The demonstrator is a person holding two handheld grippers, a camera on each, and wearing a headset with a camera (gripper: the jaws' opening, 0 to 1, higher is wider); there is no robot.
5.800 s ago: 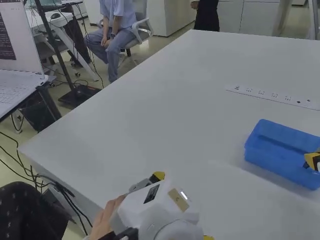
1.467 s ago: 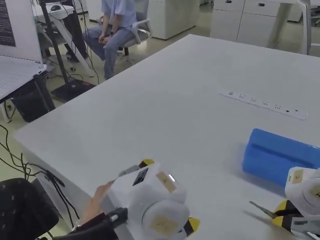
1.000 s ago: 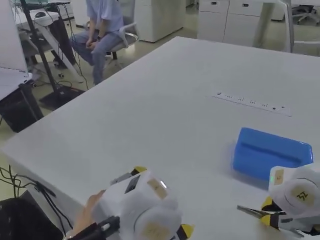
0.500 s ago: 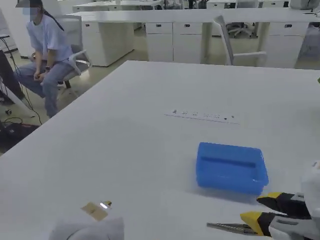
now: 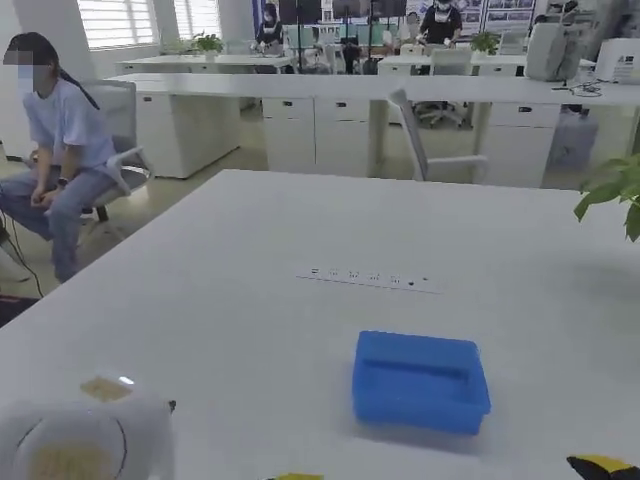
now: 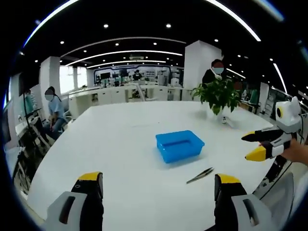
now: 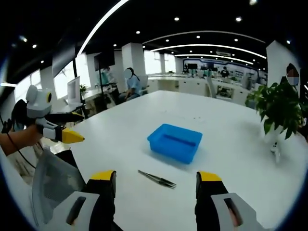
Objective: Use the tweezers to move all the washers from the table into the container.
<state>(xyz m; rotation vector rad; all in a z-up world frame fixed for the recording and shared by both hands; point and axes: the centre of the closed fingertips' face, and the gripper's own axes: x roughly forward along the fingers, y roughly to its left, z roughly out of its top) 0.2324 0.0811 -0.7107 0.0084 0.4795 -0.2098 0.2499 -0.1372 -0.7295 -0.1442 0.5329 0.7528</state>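
The blue container [image 5: 420, 380] stands empty on the white table [image 5: 250, 300]. Thin metal tweezers [image 6: 200, 175] lie flat on the table in front of it, a short way ahead of my right gripper [image 7: 156, 185], whose jaws stand wide apart with nothing between them. The right gripper view has the tweezers [image 7: 157, 178] just beyond its jaws and the container [image 7: 174, 140] farther on. My left gripper [image 6: 159, 185] is open and holds nothing, with the container [image 6: 179, 144] ahead of it. The right gripper [image 6: 269, 142] enters the left gripper view from the right, open.
A white power strip [image 5: 370, 278] lies on the table beyond the container. A potted plant [image 7: 279, 110] stands on the table's right side. A person sits on a chair [image 5: 55, 130] past the left table edge. Desks and cabinets fill the background.
The head camera has swung up and to the right, so the container now sits lower centre and both grippers have slid to the bottom edge. The tweezers have left the head view.
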